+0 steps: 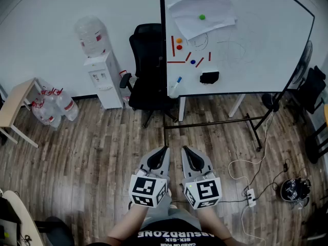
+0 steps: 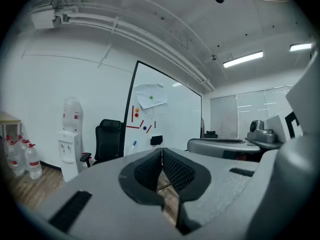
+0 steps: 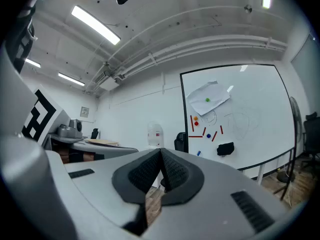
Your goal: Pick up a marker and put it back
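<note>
Grey hand-held grippers, black-white marker cubes

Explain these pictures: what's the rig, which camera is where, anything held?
No robot: a person holds a two-jaw gripper in each hand. The head view looks down from a camera on their head at the left gripper and right gripper above a wood floor. The other two pictures come from cameras riding on each gripper, looking along its jaws. Both grippers are shut and empty. Ahead stands a whiteboard carrying a paper sheet, a black eraser and a blue-capped marker at its lower edge, not yet picked up.
</note>
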`<state>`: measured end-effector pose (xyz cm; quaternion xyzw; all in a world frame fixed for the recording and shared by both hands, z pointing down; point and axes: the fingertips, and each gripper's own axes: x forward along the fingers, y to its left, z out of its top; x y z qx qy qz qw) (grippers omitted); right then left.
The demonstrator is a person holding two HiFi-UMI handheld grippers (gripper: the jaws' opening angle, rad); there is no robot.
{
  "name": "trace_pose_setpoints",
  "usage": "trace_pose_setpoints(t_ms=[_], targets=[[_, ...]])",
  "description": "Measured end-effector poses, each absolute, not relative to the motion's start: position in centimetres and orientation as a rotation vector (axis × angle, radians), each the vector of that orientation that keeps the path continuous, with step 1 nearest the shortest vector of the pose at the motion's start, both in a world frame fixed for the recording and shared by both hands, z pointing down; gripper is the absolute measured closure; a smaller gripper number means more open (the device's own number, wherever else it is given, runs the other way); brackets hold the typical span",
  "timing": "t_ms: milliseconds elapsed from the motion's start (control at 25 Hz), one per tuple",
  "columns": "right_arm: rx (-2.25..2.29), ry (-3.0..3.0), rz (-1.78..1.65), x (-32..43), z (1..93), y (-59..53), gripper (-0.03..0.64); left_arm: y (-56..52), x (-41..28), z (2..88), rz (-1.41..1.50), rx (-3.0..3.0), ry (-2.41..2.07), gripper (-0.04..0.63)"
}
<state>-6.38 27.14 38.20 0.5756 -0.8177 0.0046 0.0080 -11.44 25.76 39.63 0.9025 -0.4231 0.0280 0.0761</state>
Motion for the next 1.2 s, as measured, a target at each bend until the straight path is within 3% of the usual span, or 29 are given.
trace_pose_setpoints(t_ms=[960, 1200], targets=[[1.757, -2.540, 0.039, -4.7, 40.2, 13.4, 0.618, 11.4, -9.4, 40.5, 0.079, 2.694, -1.261, 0.587], [1.756, -2.521, 0.056, -3.6, 40.2, 10.0, 0.618, 7.6, -8.5, 39.6, 0.061, 2.718, -1.266, 0.545]])
